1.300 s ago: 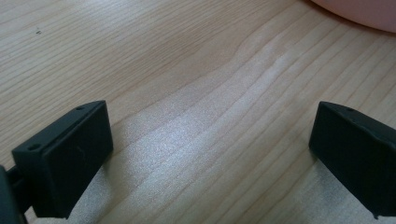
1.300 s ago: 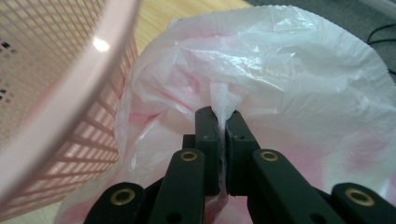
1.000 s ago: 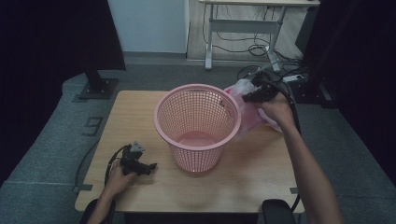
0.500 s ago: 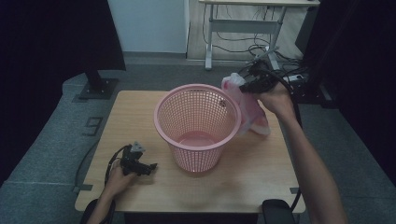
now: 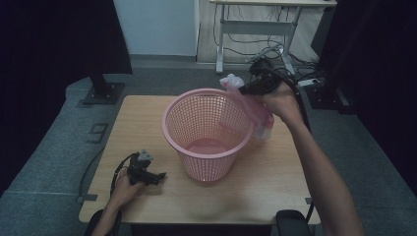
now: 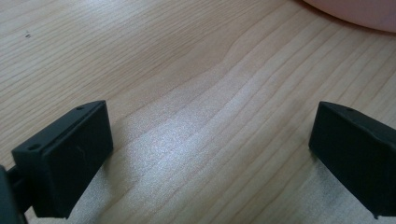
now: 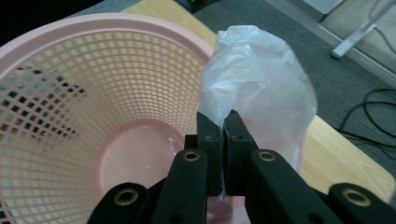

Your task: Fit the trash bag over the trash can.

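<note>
Hanging beside the far right rim of the pink basket (image 5: 209, 132), the thin plastic bag (image 5: 253, 105) is pinched at its bunched top by the right gripper (image 5: 242, 89), whose jaws are pressed together on the film; in the right gripper view the bag (image 7: 254, 88) billows above the jaws, with the basket (image 7: 93, 102) just to its left. The basket stands on the wooden table (image 5: 147, 113). Near the table's front left corner the left gripper (image 5: 156, 176) rests on the wood, jaws spread with nothing between them.

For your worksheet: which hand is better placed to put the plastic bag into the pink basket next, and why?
Right. The right gripper is shut on the plastic bag beside the basket rim. The left gripper rests open on the table, holding nothing.
</note>
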The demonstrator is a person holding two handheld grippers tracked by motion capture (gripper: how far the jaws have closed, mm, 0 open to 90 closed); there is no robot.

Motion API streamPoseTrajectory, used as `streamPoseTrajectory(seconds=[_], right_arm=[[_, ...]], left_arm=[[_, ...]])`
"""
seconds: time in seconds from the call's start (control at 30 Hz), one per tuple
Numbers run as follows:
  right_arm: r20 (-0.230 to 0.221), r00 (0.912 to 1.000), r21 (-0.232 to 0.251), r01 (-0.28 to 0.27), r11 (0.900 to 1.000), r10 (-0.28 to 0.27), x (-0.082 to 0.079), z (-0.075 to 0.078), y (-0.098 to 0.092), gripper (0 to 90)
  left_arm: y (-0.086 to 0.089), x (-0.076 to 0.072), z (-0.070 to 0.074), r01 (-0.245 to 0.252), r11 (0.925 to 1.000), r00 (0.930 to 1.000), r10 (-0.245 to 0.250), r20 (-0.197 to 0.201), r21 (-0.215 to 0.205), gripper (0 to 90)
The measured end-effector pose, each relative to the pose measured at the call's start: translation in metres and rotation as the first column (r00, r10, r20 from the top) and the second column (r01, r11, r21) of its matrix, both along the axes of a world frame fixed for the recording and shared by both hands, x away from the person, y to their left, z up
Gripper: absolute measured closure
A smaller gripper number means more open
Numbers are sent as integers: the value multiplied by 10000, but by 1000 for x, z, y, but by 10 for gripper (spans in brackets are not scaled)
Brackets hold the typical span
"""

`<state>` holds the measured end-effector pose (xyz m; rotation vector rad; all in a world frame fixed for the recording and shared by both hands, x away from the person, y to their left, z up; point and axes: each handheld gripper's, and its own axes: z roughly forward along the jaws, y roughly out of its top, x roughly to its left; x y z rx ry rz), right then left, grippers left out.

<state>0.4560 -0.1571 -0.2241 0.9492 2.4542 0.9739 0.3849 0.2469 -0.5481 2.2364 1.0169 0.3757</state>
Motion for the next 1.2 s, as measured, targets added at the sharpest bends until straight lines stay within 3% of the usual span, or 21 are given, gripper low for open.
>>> streamPoseTrajectory(seconds=[0.47,0.5,0.6,0.83,1.03,1.2], right_arm=[[-764,9897,126,-1207,9926,1213,6,-26,72,873],[-905,9859,96,-1401,9901,1404,8,-33,84,872],[-1087,9820,53,-1546,9880,1543,9,-40,95,868],[-1802,9631,-271,-2078,9778,1997,16,-75,139,855],[-2208,9536,-637,-2237,9726,2049,17,-101,160,843],[-2554,9450,-1040,-2370,9659,2044,17,-113,165,834]], left_arm=[[0,0,0,10,10000,10000,-10,-2,3,0],[0,0,0,45,10000,10000,-45,-1,-12,0],[0,0,0,79,10000,10000,-79,-6,2,0],[0,0,0,126,9999,9999,-126,-9,-2,0],[0,0,0,128,9999,9999,-128,-7,1,0],[0,0,0,126,9999,9999,-126,-6,-2,0]])
